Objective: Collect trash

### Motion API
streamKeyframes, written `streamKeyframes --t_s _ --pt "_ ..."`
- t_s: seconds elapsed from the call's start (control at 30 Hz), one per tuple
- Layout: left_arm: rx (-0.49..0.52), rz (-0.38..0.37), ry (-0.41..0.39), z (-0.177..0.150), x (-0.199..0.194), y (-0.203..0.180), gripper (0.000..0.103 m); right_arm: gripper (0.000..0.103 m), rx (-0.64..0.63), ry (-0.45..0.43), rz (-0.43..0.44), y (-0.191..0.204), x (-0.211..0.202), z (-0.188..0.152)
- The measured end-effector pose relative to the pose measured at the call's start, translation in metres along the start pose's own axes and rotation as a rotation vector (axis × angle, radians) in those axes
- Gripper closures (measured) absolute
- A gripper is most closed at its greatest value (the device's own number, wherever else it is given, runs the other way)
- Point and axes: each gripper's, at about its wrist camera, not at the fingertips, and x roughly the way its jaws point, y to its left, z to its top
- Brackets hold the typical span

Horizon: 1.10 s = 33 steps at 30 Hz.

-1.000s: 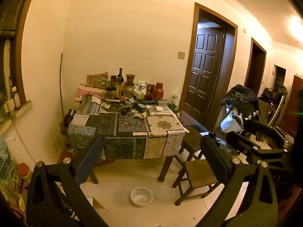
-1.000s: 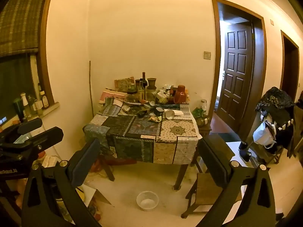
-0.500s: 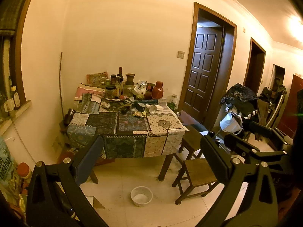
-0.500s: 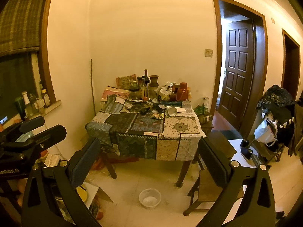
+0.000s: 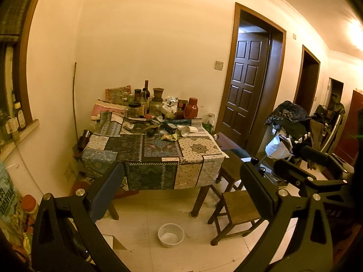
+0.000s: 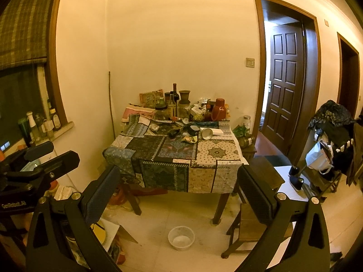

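Crumpled wrappers and a tipped cup lie mid-tabletop, well away from both empty, wide-open tools, left tool and right tool, so the tabletop should be approached first.

Dim, warm yellow cast throughout; glare from a ceiling lamp at upper right; strong fisheye bending at the edges; black corners; soft focus on far clutter.

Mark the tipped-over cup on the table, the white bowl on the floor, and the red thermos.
tipped-over cup (image 6: 207, 133), right wrist view, open mouth.
white bowl (image 6: 181, 238), right wrist view, inside bottom.
red thermos (image 5: 190, 108), left wrist view, body.
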Motion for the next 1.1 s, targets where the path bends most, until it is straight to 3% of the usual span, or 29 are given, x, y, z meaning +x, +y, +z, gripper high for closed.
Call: streamKeyframes --t_s 1.1 --pt "-0.001 0.005 0.006 -0.004 0.011 0.01 0.0 0.0 0.021 0.004 0.024 -0.008 0.009 0.002"
